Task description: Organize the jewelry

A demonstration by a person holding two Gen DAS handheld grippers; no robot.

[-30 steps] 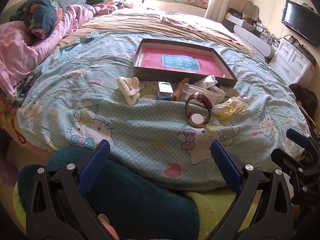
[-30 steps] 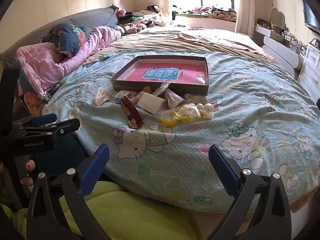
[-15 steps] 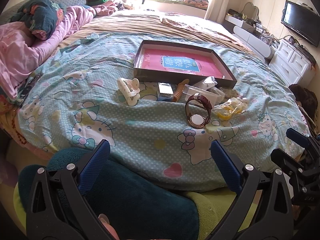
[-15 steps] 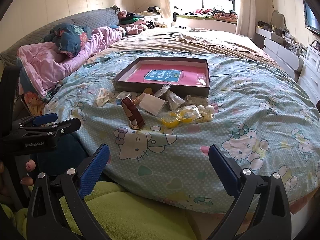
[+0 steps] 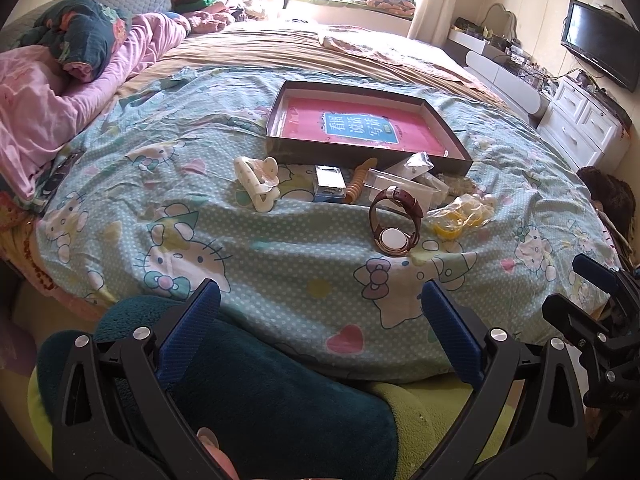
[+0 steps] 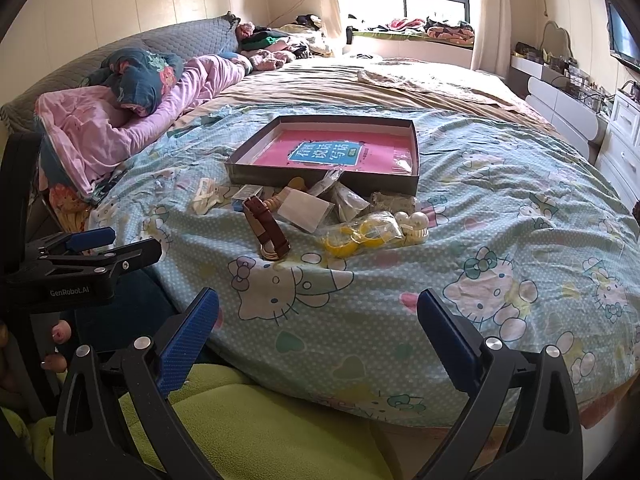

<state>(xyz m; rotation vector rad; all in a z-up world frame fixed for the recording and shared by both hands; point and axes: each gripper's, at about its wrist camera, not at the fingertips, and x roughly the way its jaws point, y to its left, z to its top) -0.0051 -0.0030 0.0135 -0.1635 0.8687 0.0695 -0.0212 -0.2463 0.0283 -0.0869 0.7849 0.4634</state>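
Jewelry lies untouched just before the shallow dark cardboard tray (image 5: 362, 151) on the bed: brown leather-strap watch (image 5: 394, 218) nearest. Both views crept closer; left tool (image 5: 320, 316) and right tool (image 6: 318, 316) gape wide, empty.

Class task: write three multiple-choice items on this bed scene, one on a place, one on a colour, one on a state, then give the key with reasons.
1. Where does the watch lie?
A. in the shallow box
B. on the bedsheet, in front of the box
C. on the pillow

2. What colour is its strap?
A. brown
B. green
C. white

3. How is the left gripper?
A. shut on the watch
B. open, holding nothing
C. shut on the hair claw

Key: B, the shallow box stands behind it; A, the strap is brown leather; B, its blue pads stand wide apart.
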